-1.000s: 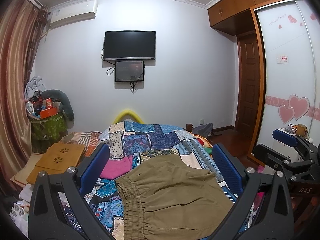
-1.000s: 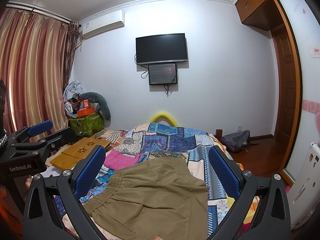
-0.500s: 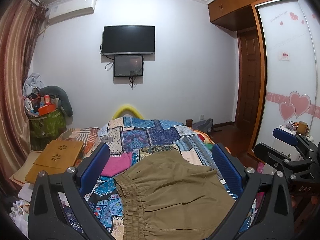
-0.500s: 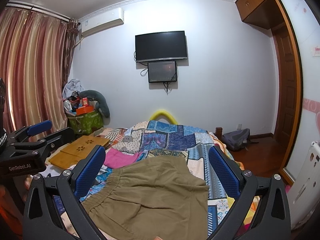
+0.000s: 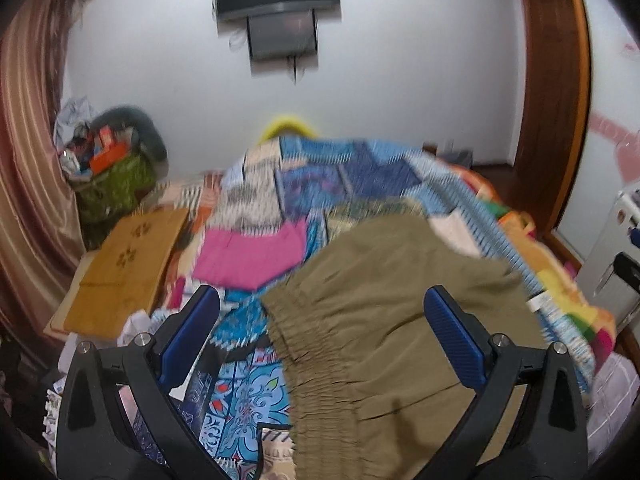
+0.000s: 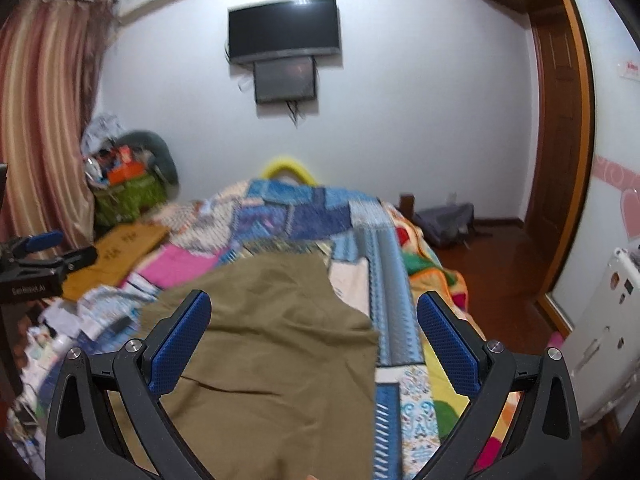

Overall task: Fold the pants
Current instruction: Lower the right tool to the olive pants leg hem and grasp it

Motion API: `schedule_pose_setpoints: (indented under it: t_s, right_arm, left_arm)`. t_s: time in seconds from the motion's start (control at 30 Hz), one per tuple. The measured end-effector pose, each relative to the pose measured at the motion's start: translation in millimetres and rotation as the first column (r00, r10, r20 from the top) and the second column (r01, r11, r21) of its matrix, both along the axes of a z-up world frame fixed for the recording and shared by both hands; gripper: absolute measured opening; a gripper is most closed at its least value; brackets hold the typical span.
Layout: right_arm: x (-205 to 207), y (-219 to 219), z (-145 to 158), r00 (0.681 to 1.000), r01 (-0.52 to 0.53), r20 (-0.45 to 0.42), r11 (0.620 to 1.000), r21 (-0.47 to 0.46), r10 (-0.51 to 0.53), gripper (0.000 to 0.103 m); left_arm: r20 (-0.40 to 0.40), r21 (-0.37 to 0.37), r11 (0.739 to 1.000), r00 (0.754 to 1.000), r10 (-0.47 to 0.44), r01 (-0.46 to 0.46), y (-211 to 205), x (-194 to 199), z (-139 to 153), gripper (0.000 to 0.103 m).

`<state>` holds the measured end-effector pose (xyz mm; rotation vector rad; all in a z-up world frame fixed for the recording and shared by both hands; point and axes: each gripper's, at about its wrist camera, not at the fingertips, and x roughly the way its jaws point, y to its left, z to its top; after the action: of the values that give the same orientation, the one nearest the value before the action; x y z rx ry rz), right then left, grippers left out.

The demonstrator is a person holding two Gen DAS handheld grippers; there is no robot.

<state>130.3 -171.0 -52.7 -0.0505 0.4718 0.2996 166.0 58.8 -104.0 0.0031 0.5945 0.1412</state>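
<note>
Olive-brown pants lie spread on a patchwork quilt, elastic waistband toward the left; they also show in the right wrist view. My left gripper is open and empty, hovering above the waistband. My right gripper is open and empty, hovering above the pants' right part, near their right edge. Both views are motion-blurred.
A pink cloth lies on the quilt beyond the pants. A wooden lap board and a cluttered green basket stand at the left. A wardrobe and door are at the right. The left gripper's body shows at the left edge.
Both grippers have tilted down and moved closer to the bed, so the pants now fill more of each view. Both stay open. The pants have not moved.
</note>
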Motion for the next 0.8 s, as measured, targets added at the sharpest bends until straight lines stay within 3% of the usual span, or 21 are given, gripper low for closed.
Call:
schedule_pose_setpoints:
  t_s: [0.27,0.53,0.73,0.8]
  right_arm:
    - [60.2,-12.6,-61.8,0.984,0.019,-0.173,0.992,-0.123,-0.04,0.102]
    - [112.6,-13.4,-116.3,0.951,-0.012,-0.307,0.983,-0.182,-0.045,0.102]
    - [139.2,-17.1,-140.3,0.926,-0.032,-0.377,0.994,-0.109,-0.011,0.09]
    - [147.9,-19.6,-148.2,0.916,-0.035,-0.4,0.995,-0.09,-0.004,0.078]
  left_arm:
    - [-0.243,0.014,0.999,0.969,0.043,-0.041,31.6,53.6,-69.6,0.103]
    - [-0.381,-0.014,1.0,0.924,0.011,-0.018,46.0,81.0,-114.8,0.103]
    - [-0.438,-0.09,0.996,0.897,-0.059,0.022,49.6,89.3,-136.1,0.102]
    - [-0.442,-0.124,0.991,0.892,-0.096,0.045,51.4,90.5,-139.2,0.096]
